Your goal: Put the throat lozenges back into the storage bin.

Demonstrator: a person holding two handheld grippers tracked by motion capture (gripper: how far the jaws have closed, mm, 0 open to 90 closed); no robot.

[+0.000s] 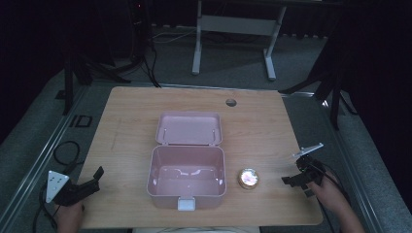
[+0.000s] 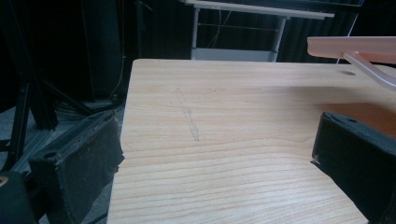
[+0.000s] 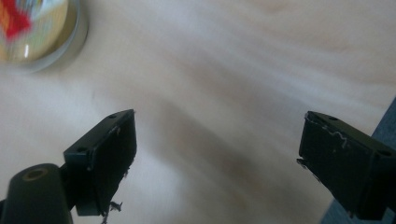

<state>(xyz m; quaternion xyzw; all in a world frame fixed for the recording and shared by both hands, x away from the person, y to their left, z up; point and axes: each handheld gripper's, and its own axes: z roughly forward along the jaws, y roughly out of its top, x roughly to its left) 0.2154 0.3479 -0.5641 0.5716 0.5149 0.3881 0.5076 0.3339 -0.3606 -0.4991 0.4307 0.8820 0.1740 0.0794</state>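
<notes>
Nearest the high camera, at the table's near edge, a white latch [image 1: 186, 204] sits on the front wall of a pink box [image 1: 187, 195] that stands open in the middle of the wooden table [image 1: 126, 126], its lid [image 1: 189, 128] tipped back behind it. Far to the left, at the near left corner, the left gripper [image 1: 95, 176] is held by a hand [image 1: 69, 217], a grey three-cornered plate [image 1: 55, 184] on top; its jaws are spread wide with bare wood between them and nothing gripped, as the left gripper view confirms, where the box's pink edge [image 2: 355, 46] shows at upper right. Just right of the box lies a small round tin [image 1: 248, 178] with a shiny, colourful lid, close beside the box, though whether they touch cannot be told. Farther right, near the table's right edge, the right gripper [image 1: 290, 180] points toward the tin, well apart from it; in the right gripper view its jaws stand wide apart over bare table, holding nothing, with the tin [image 3: 39, 32] blurred at upper left.
</notes>
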